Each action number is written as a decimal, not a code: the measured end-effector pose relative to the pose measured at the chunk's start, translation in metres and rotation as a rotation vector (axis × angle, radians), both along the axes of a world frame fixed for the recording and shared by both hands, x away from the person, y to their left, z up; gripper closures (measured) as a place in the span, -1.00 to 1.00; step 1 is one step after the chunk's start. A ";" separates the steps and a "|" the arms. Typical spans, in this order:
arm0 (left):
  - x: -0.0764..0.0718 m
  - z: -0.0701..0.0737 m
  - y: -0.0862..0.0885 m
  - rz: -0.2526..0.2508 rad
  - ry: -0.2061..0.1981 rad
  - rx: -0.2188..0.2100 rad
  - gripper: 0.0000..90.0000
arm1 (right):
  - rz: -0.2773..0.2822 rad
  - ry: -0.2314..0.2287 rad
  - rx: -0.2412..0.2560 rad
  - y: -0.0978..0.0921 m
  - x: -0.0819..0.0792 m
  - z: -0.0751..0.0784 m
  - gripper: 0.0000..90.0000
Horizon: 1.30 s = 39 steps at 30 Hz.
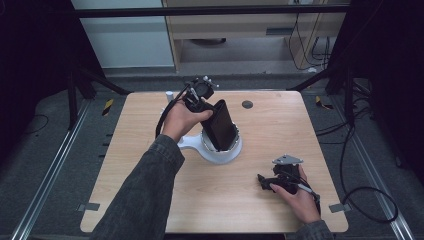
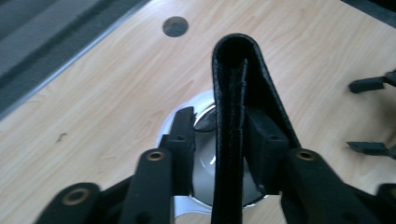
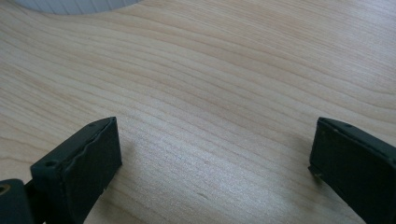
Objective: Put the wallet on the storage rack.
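The black wallet (image 2: pixel 233 107) stands tilted in the white pot (image 1: pixel 220 150) at mid-desk, and my left fingers (image 2: pixel 184 135) are clamped on its upper edge. My right fingers (image 3: pixel 79 163) rest wide apart, holding nothing, low over the wooden desk (image 3: pixel 224 93) near its front right.

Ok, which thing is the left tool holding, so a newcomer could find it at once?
Start at the wooden table and find the white pan near its middle. Standing tilted in the pan is a flat black case, gripped at its top by the left tool. It is the table's one dark slab, folded like a wallet.
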State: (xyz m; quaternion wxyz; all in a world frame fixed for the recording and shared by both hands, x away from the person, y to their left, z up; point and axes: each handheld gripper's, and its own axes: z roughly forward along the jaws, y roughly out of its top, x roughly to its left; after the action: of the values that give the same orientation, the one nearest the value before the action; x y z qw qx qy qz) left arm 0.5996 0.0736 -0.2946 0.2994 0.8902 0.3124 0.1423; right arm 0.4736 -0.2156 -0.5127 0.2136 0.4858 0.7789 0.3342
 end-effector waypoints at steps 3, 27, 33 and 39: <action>-0.002 0.003 0.001 0.013 -0.027 -0.015 0.33 | -0.002 0.002 0.001 0.000 0.000 0.000 -0.95; -0.033 0.037 0.011 -0.003 -0.204 -0.104 -0.34 | -0.003 0.005 0.002 0.000 0.000 0.000 -0.95; -0.048 0.036 0.006 -0.030 -0.211 -0.119 -0.67 | -0.005 0.007 0.004 0.000 0.000 0.000 -0.95; -0.064 0.034 0.003 -0.069 -0.218 -0.133 -0.80 | -0.003 0.005 0.001 0.000 0.000 0.000 -0.95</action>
State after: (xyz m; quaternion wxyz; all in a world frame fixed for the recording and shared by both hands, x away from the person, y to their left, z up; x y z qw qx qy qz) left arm 0.5359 0.0763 -0.2610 0.3948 0.8579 0.2558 0.2067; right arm 0.4733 -0.2154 -0.5125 0.2117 0.4878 0.7786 0.3332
